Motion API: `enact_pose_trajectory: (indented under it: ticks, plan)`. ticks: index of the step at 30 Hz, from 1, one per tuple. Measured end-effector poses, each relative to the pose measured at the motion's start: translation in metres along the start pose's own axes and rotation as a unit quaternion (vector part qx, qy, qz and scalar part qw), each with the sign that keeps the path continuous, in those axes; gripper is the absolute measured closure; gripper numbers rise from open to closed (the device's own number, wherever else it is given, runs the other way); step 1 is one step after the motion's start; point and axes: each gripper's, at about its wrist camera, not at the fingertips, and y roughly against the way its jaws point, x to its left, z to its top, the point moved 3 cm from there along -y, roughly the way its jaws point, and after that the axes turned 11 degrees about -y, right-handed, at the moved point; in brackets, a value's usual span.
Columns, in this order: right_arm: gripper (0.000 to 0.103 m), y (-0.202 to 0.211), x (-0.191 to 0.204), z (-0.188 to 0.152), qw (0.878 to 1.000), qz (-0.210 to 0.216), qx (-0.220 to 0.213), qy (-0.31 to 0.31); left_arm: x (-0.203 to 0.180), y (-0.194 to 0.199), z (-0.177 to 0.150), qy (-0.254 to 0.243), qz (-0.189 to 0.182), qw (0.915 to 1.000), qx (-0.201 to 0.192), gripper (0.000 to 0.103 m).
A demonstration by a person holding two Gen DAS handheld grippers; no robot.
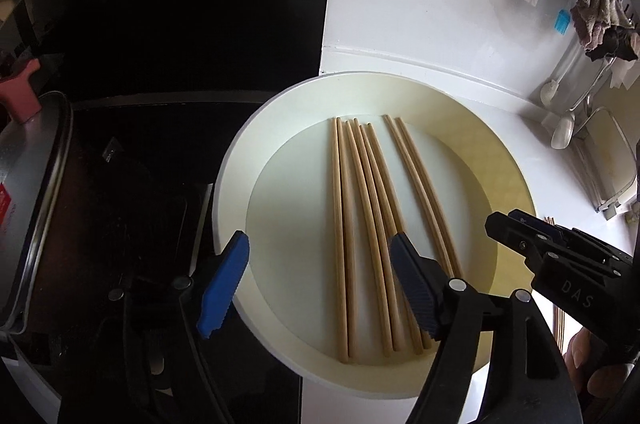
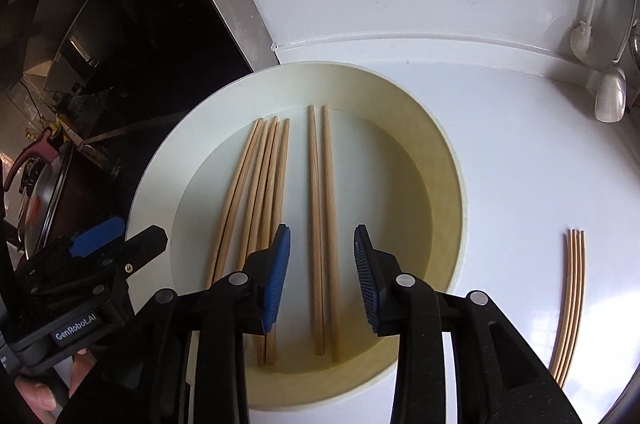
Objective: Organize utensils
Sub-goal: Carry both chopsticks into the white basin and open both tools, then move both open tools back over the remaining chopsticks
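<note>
A white plate [image 1: 232,164] [image 2: 152,176] lies on the white counter. On it lie a bunch of several wooden chopsticks [image 1: 360,204] [image 2: 260,192] and, apart to their right, a separate pair [image 1: 420,184] [image 2: 324,204]. My left gripper [image 1: 318,238] [image 2: 138,230] hovers open above the near ends of the bunch, touching nothing. My right gripper [image 2: 322,228] [image 1: 506,220] is open too, its blue pads standing either side of the separate pair without pressing on it. More chopsticks [image 2: 570,304] lie on the counter to the right of the plate.
A metal pot with a lid [image 1: 32,184] sits on the black stove [image 1: 140,164] left of the plate. Spoons [image 2: 610,92] and a brush [image 2: 580,38] hang at the far right. Cloths [image 1: 596,20] hang above. A person's fingers [image 1: 580,356] grip the right gripper's handle.
</note>
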Motion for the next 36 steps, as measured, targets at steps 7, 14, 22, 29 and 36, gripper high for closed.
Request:
enact_pose_trajectory:
  ticks: [7,14,22,29,36]
  plan:
    - [0.054,0.042,-0.022,-0.033,0.999,-0.003,-0.032,0.016,-0.024,0.026,-0.012,-0.024,-0.003,0.9995,-0.021,0.02]
    - [0.049,0.081,-0.076,-0.064,0.998,-0.028,-0.048,-0.004,-0.063,0.036,-0.016,-0.039,-0.016,0.9984,-0.036,0.016]
    - [0.044,0.115,-0.164,-0.085,0.991,-0.101,-0.074,-0.039,-0.136,0.045,-0.022,-0.081,-0.036,0.9948,-0.051,0.013]
    - [0.042,0.124,-0.228,-0.094,0.986,-0.125,-0.099,-0.056,-0.207,0.05,-0.033,-0.114,-0.055,0.9892,-0.074,0.007]
    - [0.042,0.093,-0.256,-0.097,0.988,-0.108,-0.098,-0.055,-0.246,0.027,-0.049,-0.112,-0.044,0.99,-0.072,0.007]
